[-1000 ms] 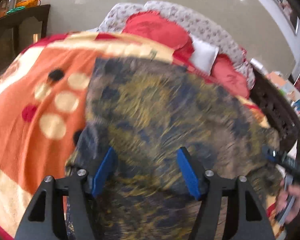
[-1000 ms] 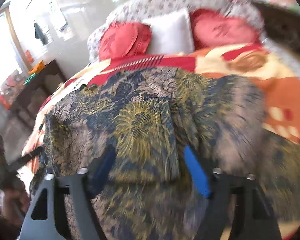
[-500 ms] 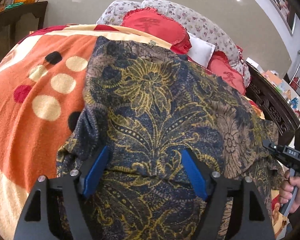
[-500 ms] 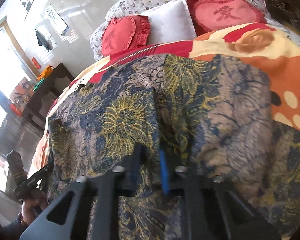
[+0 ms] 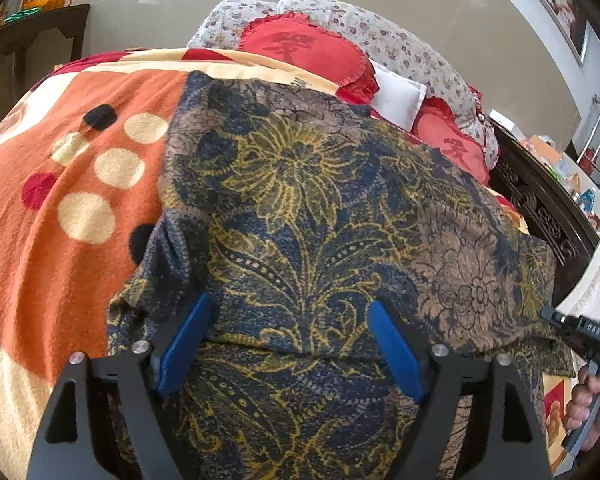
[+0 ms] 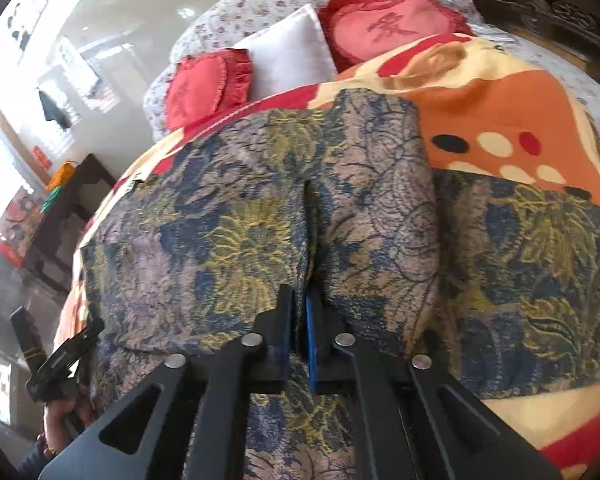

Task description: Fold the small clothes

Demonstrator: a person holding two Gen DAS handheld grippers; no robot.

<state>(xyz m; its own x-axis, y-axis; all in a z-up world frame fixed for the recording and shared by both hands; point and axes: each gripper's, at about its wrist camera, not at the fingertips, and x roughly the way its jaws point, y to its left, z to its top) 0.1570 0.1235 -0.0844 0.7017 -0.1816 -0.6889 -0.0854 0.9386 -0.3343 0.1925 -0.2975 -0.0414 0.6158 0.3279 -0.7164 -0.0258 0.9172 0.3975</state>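
Note:
A dark blue garment with a yellow and tan floral print (image 5: 308, 220) lies spread on an orange bed blanket (image 5: 40, 216); it also fills the right wrist view (image 6: 240, 240). My left gripper (image 5: 290, 316) is open, its blue pads straddling a raised fold of the garment near the close edge. My right gripper (image 6: 302, 300) is shut on a pinched ridge of the same garment, with a crease running away from the pads.
Red heart cushions (image 5: 300, 52) and a white pillow (image 5: 396, 96) lie at the head of the bed. A dark carved bed frame (image 5: 540, 208) runs along the right. A dark wooden cabinet (image 5: 28, 48) stands to the left.
My right gripper has closed on the garment fold; it was open a second ago. My left gripper has stayed open and settled over the cloth.

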